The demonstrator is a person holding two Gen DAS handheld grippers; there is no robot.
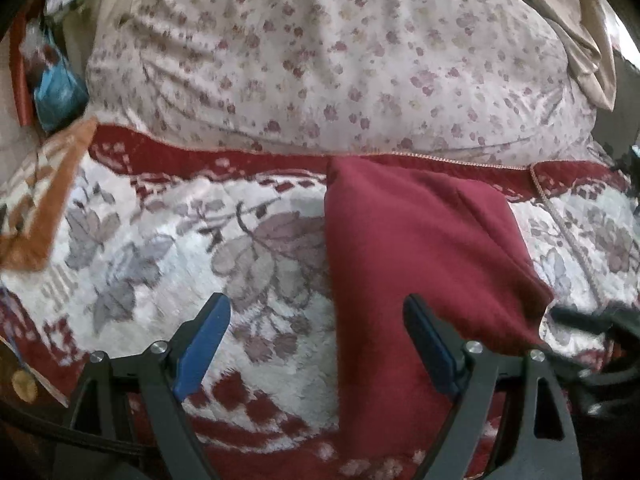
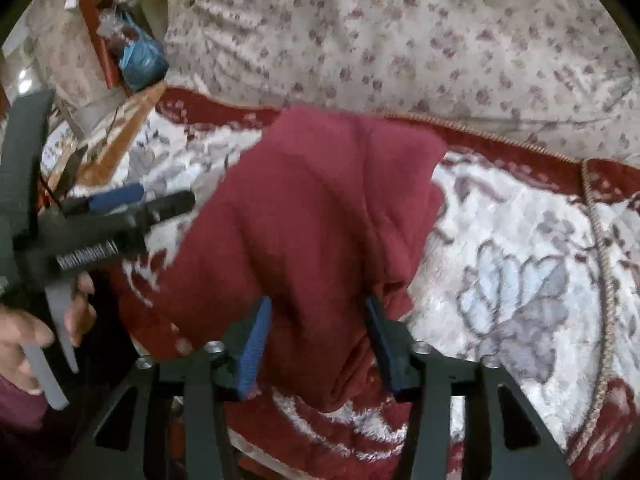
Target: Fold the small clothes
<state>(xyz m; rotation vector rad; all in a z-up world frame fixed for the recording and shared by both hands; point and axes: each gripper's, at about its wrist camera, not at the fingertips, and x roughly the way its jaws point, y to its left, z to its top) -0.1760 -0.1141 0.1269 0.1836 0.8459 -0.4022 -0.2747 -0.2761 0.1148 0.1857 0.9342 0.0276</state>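
A dark red garment [image 1: 416, 240] lies on a floral bed blanket [image 1: 160, 240], its long axis running away toward the pillow [image 1: 320, 60]. The right claw [image 2: 316, 320] straddles its near bunched end, fingers apart, fabric between them but not visibly pinched. The left claw [image 1: 316, 320] hangs open, with only the garment's left edge between its fingers

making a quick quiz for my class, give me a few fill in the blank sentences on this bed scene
1. The garment lying on the blanket is dark ____ in colour.
2. The left hand-held gripper has its jaws ____, with nothing between them.
3. The right hand-held gripper has a fold of the ____ between its blue pads.
4. Behind the garment lies a pillow printed with small ____.

Missing words: red; open; garment; flowers
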